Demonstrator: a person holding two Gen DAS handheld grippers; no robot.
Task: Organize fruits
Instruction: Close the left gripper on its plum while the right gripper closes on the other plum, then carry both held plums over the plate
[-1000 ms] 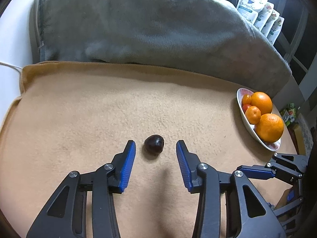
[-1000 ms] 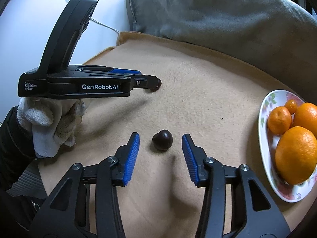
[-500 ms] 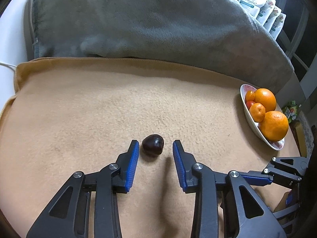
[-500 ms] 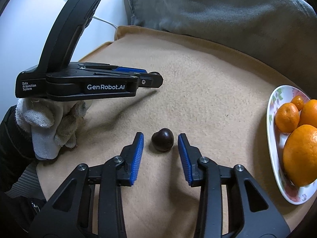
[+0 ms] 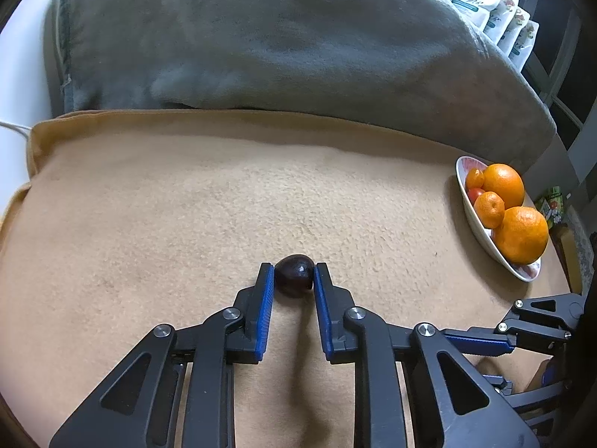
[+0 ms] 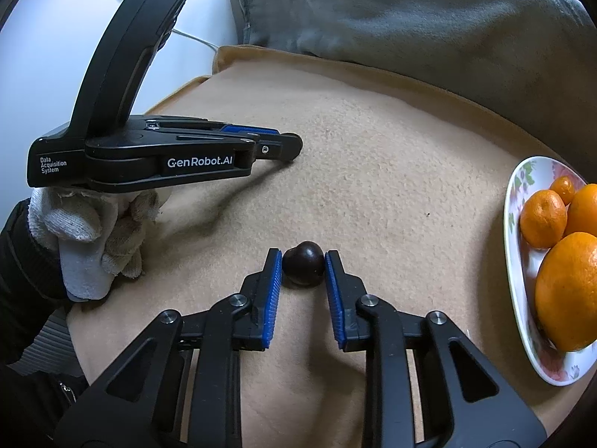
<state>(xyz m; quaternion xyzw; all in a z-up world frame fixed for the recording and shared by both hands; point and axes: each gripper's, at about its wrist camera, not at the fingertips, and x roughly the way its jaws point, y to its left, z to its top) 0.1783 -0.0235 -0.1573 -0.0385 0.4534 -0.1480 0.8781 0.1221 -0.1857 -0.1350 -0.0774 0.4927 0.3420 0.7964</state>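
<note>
Two dark brown, chestnut-like fruits lie on the tan blanket (image 5: 168, 205). In the left wrist view my left gripper (image 5: 294, 271) is closing on one dark fruit (image 5: 294, 274), its blue pads pressing both sides. In the right wrist view my right gripper (image 6: 303, 261) is closing the same way on the other dark fruit (image 6: 304, 267), which rests on the blanket. From the right wrist the left gripper (image 6: 293, 146) shows side-on at upper left, its fruit hidden behind the fingertips. A white plate (image 5: 463, 190) (image 6: 513, 231) of oranges (image 5: 522, 229) (image 6: 567, 291) sits at the right.
A grey blanket (image 5: 280, 37) is heaped along the far edge. A gloved hand (image 6: 86, 239) with a dark sleeve holds the left gripper. Printed pouches (image 5: 496, 11) stand at the far right corner. A white cable (image 6: 194, 39) runs over the white surface on the left.
Both grippers' jaws have closed from well apart onto the dark fruit between them. Neither hand has shifted much, and both fruits stay on the blanket.
</note>
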